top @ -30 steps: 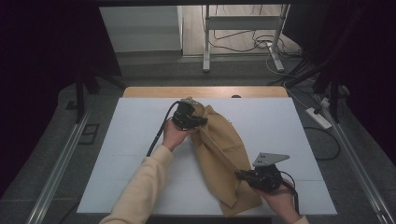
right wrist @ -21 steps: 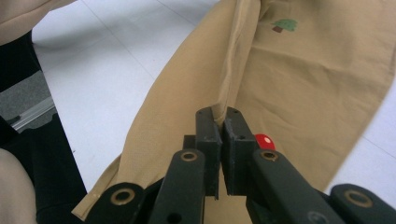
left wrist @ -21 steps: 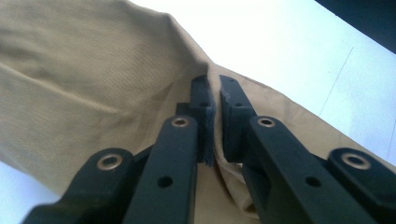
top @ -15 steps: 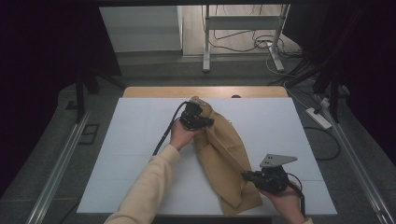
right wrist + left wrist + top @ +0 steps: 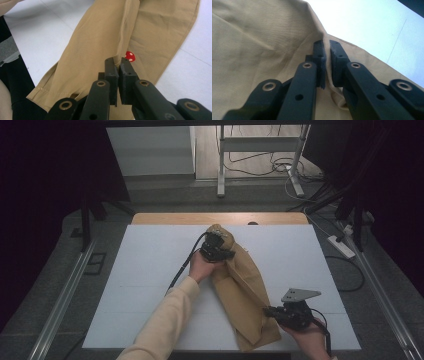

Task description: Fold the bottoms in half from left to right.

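A tan cloth garment [image 5: 243, 282] lies lengthwise on the white table [image 5: 150, 275], from the far middle to the near right edge. At its far end my left gripper [image 5: 226, 253] is shut on a raised fold of the cloth [image 5: 262, 45], which is pinched between the jaws of the left gripper [image 5: 327, 47]. At the near end my right gripper [image 5: 268, 311] is shut on another fold. In the right gripper view the right gripper [image 5: 119, 64] pinches a ridge of the garment [image 5: 100, 32], beside a red patch with white dots [image 5: 129, 56]. A stitched hem lies at the lower left of that view.
A wooden strip [image 5: 165, 218] runs along the table's far edge. Beyond it are a stand's legs [image 5: 220, 185] and floor cables. A white power strip [image 5: 341, 246] lies on the floor to the right. Metal rails flank the table. Bare white surface lies left of the garment.
Both grippers have shifted a little to the right, dragging the garment with them. The grips on the cloth have stayed shut.
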